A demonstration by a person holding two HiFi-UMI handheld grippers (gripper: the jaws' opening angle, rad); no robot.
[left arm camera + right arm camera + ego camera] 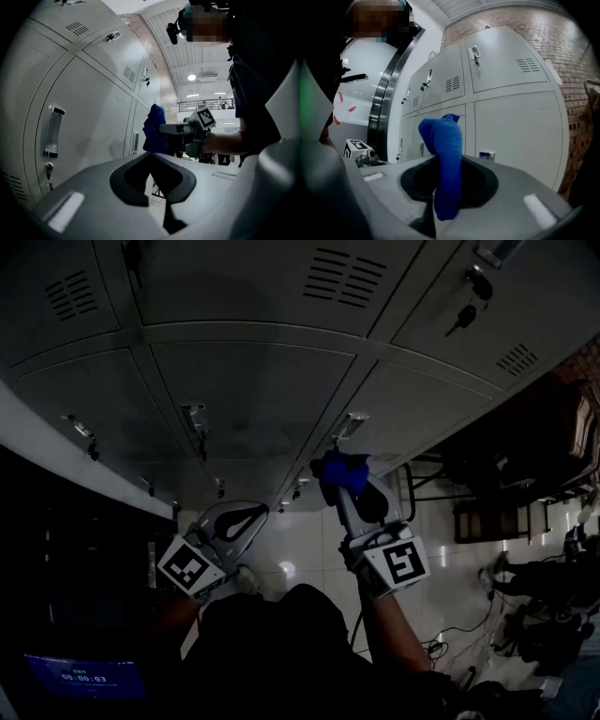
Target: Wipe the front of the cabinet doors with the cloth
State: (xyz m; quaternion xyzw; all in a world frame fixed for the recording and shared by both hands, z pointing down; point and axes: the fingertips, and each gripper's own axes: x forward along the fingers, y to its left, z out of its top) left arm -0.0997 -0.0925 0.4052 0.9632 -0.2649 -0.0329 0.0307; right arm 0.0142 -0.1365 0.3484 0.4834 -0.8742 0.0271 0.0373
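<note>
Locker area at the edge of a large industrial hall. A bank of grey steel lockers point(244, 399) fills one wall in stacked tiers. Each door has louvred vents point(342, 277), a pull handle point(52, 131) and a lock, and some have keys point(461, 320) hanging in them. A bare brick wall point(525, 23) runs beside the bank. Overhead is a ribbed metal ceiling point(201, 47) with a round lamp point(191, 77), and a railed gallery point(211, 104) crosses the far end. The floor point(300, 554) is glossy pale tile, with dark chairs point(487, 512) and loose cables point(459, 638) to one side.
</note>
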